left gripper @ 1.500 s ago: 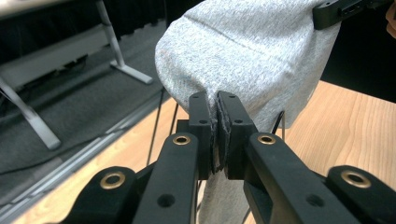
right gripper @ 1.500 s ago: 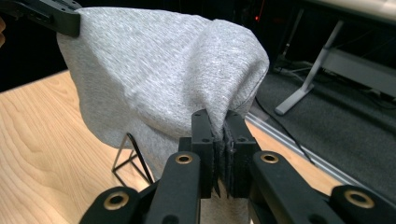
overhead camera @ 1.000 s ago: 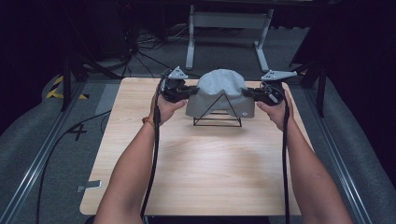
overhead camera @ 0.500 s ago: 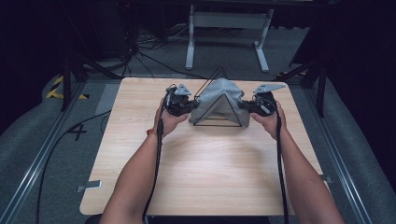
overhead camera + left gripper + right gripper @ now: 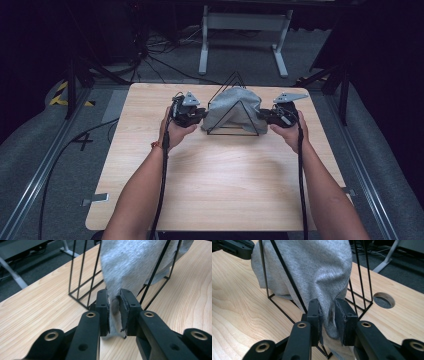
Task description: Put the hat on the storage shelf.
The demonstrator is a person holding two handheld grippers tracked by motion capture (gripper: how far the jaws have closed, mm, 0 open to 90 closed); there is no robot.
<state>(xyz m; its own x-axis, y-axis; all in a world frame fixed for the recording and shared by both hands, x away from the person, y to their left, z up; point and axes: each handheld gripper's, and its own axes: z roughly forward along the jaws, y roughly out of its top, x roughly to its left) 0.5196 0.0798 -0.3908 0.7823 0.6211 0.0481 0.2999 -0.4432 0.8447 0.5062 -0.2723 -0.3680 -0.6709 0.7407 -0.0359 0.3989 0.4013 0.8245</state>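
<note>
A grey cloth [image 5: 234, 110] hangs draped over the black wire rack [image 5: 235, 131], a triangular frame standing at the far middle of the table [image 5: 215, 190], and the 2 grippers flank it, 1 at each end. The step in hand looks like letting go after laying the cloth over the rack. In the left gripper view the left gripper [image 5: 114, 305] has a fold of the cloth [image 5: 130, 262] between its jaws, which have just been opening; a narrow gap shows on each side of the fold, so the pads no longer seem to press it. The right gripper [image 5: 328, 312] stands the same way in its own view: its jaws have just been opening, spread a little, with a hanging corner of cloth [image 5: 312, 267] loose between them. To finish well, both should part wider before either hand backs off, since the frayed pad edges could snag the knit and drag the cloth off the wires. Pull each gripper straight outward, away from the rack [image 5: 287, 277], and level, not upward, so the light frame neither tips nor slides. Moving both hands together keeps the pull even. Check that the cloth sits balanced over the ridge, with neither end hanging much lower; if 1 side sags, it may slip down once freed.
</note>
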